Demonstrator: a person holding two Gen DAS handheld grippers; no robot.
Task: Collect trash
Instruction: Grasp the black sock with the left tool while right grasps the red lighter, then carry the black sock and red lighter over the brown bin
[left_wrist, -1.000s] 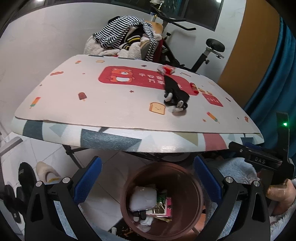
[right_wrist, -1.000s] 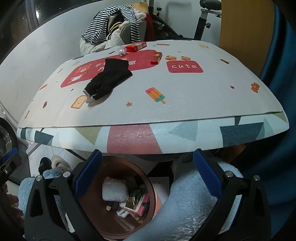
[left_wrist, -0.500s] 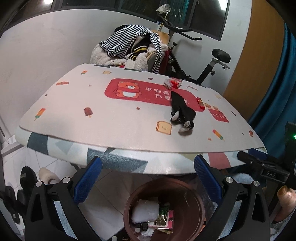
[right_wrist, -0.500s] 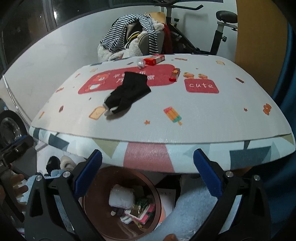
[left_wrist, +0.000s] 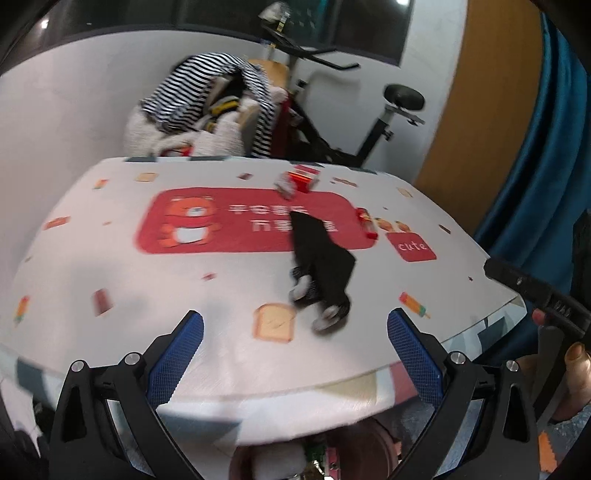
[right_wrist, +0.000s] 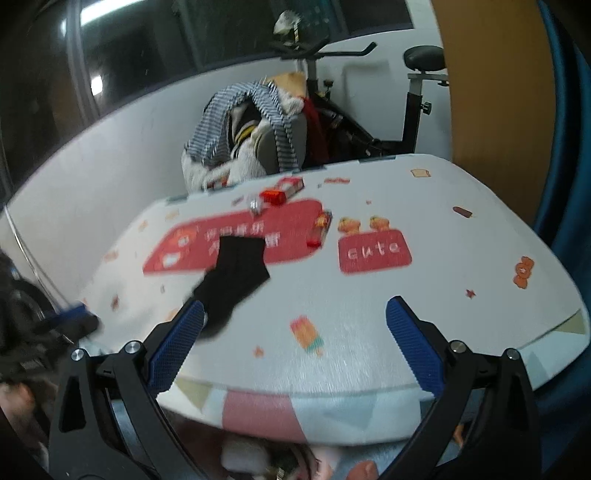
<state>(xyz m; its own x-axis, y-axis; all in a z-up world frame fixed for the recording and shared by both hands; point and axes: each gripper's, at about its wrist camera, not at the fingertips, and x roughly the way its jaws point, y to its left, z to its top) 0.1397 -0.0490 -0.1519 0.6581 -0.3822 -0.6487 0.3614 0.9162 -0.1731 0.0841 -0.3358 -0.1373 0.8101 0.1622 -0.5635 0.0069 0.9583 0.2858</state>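
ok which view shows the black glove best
The left wrist view: the black glove lies unobstructed mid-table, with its pale fingertips visible. In the right wrist view the same glove is more blurred, and its fingertip end is partly hidden behind one finger of the right gripper.

The table (left_wrist: 110, 258) with the cartoon mat has a black glove (left_wrist: 321, 258) mid-table, plus a red box (left_wrist: 303, 179) and small red wrapper (left_wrist: 365, 221) toward the far edge.

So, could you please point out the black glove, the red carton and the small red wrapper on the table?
black fabric glove (left_wrist: 325, 258), left wrist view, on its palm.
red rectangular carton (left_wrist: 303, 178), left wrist view, on its top face.
small red wrapper (right_wrist: 320, 229), right wrist view, on its middle.
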